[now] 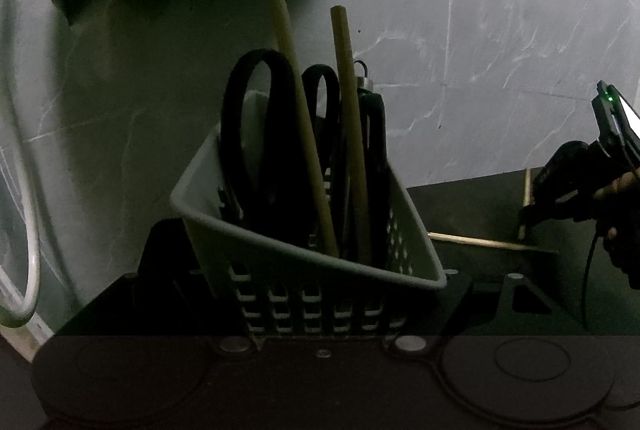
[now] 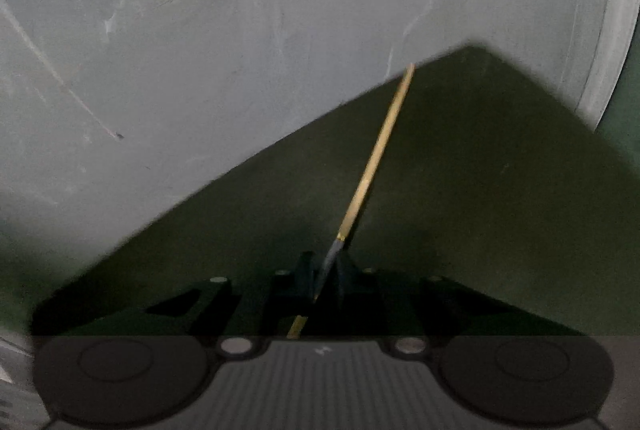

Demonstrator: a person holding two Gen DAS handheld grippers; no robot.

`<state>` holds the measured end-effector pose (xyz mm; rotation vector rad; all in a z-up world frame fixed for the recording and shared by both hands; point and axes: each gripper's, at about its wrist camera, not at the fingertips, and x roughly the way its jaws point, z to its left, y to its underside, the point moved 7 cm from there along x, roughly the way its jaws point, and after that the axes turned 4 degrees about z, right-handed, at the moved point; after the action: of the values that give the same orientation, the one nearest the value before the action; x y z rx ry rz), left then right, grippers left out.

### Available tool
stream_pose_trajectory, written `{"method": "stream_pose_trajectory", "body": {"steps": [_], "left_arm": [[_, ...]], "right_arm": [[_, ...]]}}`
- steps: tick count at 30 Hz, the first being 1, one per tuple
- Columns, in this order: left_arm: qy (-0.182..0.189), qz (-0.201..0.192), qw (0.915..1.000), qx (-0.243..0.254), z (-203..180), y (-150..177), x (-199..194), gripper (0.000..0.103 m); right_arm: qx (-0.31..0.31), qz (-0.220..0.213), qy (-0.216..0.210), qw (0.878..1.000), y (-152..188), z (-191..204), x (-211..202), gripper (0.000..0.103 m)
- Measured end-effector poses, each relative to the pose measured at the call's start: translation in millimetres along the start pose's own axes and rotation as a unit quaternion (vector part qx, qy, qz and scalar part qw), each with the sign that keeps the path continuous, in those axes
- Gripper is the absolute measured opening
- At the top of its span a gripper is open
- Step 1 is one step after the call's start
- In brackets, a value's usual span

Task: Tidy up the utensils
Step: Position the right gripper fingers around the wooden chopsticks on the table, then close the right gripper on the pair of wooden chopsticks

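- A pale slotted basket (image 1: 320, 270) is clamped between the jaws of the left gripper (image 1: 352, 310) and held tilted above the dark table (image 1: 472, 206).
- Already stowed upright in the basket: black-handled scissors (image 1: 264, 134), two wooden sticks (image 1: 348, 110) and other dark handles, too shadowed to identify.
- The right gripper (image 2: 324, 270) is closed on a thin chopstick (image 2: 376, 150), gripped near its dark end; the far tip lies toward the table's corner.
- A second chopstick (image 1: 480, 241) is seen lying flat on the table, just beside the basket.
- The task is judged mostly done: the gripped chopstick and the loose one remain to be placed in the basket.
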<state>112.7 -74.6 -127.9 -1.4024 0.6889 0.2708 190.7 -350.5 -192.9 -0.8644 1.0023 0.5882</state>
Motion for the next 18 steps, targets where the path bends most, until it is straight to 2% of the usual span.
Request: {"method": "stream_pose_trajectory", "body": {"steps": [2, 5, 6, 7, 8, 10, 11, 12, 13, 14, 15, 16, 18], "left_arm": [[0.001, -0.003, 1.0000, 0.002, 1, -1, -2, 0.081], [0.002, -0.005, 1.0000, 0.004, 1, -2, -3, 0.081], [0.003, -0.005, 1.0000, 0.004, 1, -1, -3, 0.081], [0.004, -0.005, 1.0000, 0.004, 2, -1, -4, 0.081], [0.004, -0.005, 1.0000, 0.005, 2, -1, -4, 0.081], [0.004, -0.007, 0.9999, 0.007, 2, -2, -3, 0.081], [0.004, -0.008, 0.9999, 0.008, 3, -2, -4, 0.081], [0.004, -0.010, 0.9999, 0.008, 3, -2, -4, 0.081], [0.003, -0.011, 0.9999, 0.008, 3, -1, -5, 0.081], [0.002, -0.011, 0.9999, 0.007, 3, -1, -5, 0.081], [0.002, -0.012, 0.9999, 0.007, 3, 0, -6, 0.081], [0.000, -0.012, 0.9999, 0.008, 3, 0, -6, 0.081], [-0.002, -0.012, 0.9999, 0.009, 4, 1, -7, 0.081]], "right_arm": [[-0.003, 0.016, -0.018, 1.000, 6, 10, 3, 0.011], [-0.020, 0.046, -0.059, 0.997, 16, 29, 11, 0.017], [-0.035, 0.054, -0.069, 0.996, 18, 35, 12, 0.023], [-0.052, 0.056, -0.071, 0.995, 18, 39, 11, 0.039], [-0.073, 0.054, -0.068, 0.994, 18, 43, 7, 0.049], [-0.154, 0.045, -0.059, 0.985, 8, 47, 1, 0.056], [-0.204, 0.042, -0.051, 0.977, 0, 45, -1, 0.064], [-0.253, 0.040, -0.049, 0.965, 0, 51, -8, 0.068], [-0.312, 0.039, -0.049, 0.948, -5, 52, -10, 0.073], [-0.374, 0.041, -0.044, 0.926, -9, 53, -11, 0.078], [-0.450, 0.046, -0.031, 0.891, -10, 53, -11, 0.079], [-0.502, 0.049, -0.018, 0.863, -1, 69, -20, 0.080], [-0.613, 0.051, 0.002, 0.789, 2, 70, -18, 0.080]]}}
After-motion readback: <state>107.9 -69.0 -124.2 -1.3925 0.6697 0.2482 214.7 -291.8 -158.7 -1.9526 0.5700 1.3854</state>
